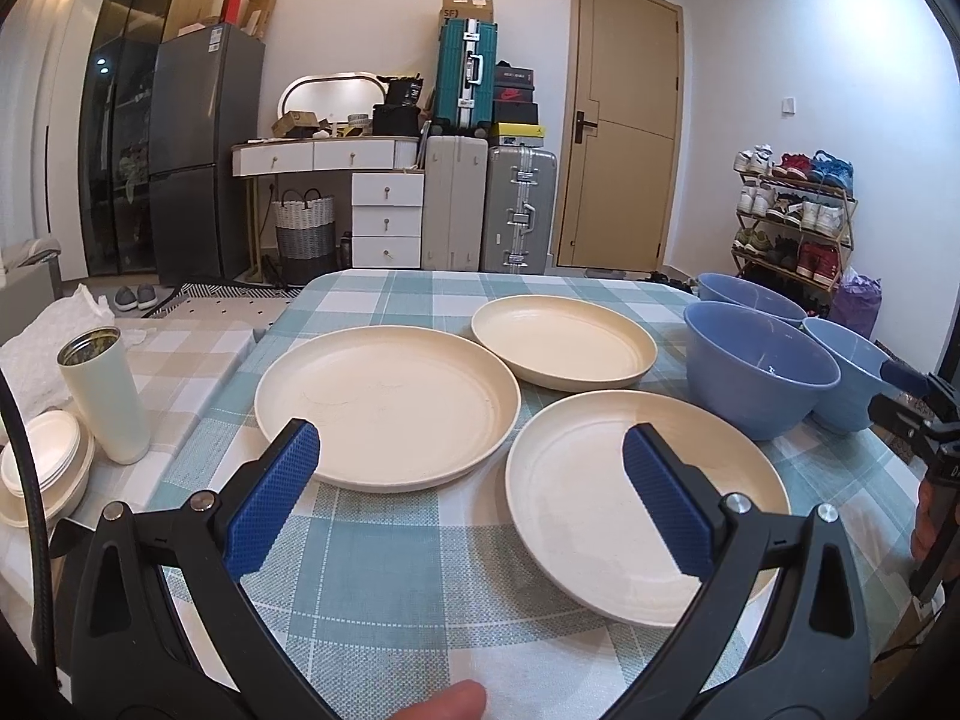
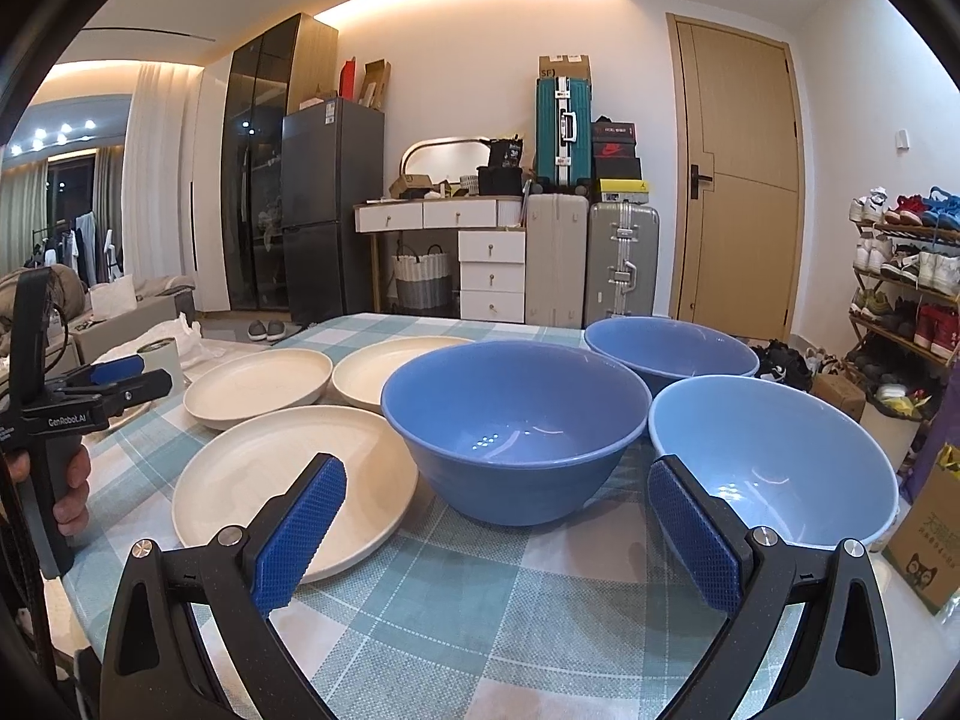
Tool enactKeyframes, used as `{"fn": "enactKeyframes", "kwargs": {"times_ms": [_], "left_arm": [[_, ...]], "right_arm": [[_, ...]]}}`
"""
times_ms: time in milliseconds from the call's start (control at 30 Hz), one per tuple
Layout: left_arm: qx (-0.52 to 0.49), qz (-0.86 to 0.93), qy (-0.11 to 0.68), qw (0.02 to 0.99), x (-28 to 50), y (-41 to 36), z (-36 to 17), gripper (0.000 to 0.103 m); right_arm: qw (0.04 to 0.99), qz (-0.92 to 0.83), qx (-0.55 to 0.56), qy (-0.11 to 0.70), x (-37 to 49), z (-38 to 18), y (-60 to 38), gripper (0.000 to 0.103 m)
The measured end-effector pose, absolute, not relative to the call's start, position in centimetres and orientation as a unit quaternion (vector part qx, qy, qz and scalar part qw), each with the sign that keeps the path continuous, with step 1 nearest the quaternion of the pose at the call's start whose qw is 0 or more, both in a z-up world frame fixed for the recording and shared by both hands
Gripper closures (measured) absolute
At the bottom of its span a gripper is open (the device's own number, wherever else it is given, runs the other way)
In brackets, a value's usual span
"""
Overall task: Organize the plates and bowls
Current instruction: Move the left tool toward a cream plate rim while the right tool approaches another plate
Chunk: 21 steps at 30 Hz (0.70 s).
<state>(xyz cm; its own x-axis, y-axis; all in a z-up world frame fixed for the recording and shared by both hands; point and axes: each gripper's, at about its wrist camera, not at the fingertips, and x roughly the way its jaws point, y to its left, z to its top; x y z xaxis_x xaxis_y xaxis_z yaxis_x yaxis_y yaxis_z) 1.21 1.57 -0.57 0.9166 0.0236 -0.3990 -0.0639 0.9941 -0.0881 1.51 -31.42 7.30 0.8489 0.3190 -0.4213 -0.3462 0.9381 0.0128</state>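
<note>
Three cream plates lie on the checked tablecloth [image 1: 384,570]: a left plate [image 1: 387,408], a far plate [image 1: 564,341] and a near right plate [image 1: 600,498]. Three blue bowls stand to their right: a darker middle bowl [image 2: 516,426], a far bowl [image 2: 672,351] and a paler near bowl [image 2: 774,456]. My left gripper [image 1: 471,450] is open, hovering over the gap between the left and near right plates. My right gripper [image 2: 498,486] is open in front of the middle bowl, holding nothing. Each gripper shows at the edge of the other's view.
A pale green tumbler [image 1: 105,396] and stacked white bowls [image 1: 45,462] sit on a side surface to the left. A cardboard box [image 2: 927,540] stands off the table's right edge. Suitcases, a dresser, a fridge and a shoe rack line the far wall.
</note>
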Motion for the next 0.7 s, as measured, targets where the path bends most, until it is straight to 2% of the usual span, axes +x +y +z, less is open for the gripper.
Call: {"fn": "enactKeyframes", "kwargs": {"times_ms": [700], "left_arm": [[-0.056, 0.051, 0.225, 0.971, 0.6, 2.7, 3.2, 0.002]], "right_arm": [[0.942, 0.224, -0.026, 0.25, 2.5, 11.1, -27.1, 0.0]]}}
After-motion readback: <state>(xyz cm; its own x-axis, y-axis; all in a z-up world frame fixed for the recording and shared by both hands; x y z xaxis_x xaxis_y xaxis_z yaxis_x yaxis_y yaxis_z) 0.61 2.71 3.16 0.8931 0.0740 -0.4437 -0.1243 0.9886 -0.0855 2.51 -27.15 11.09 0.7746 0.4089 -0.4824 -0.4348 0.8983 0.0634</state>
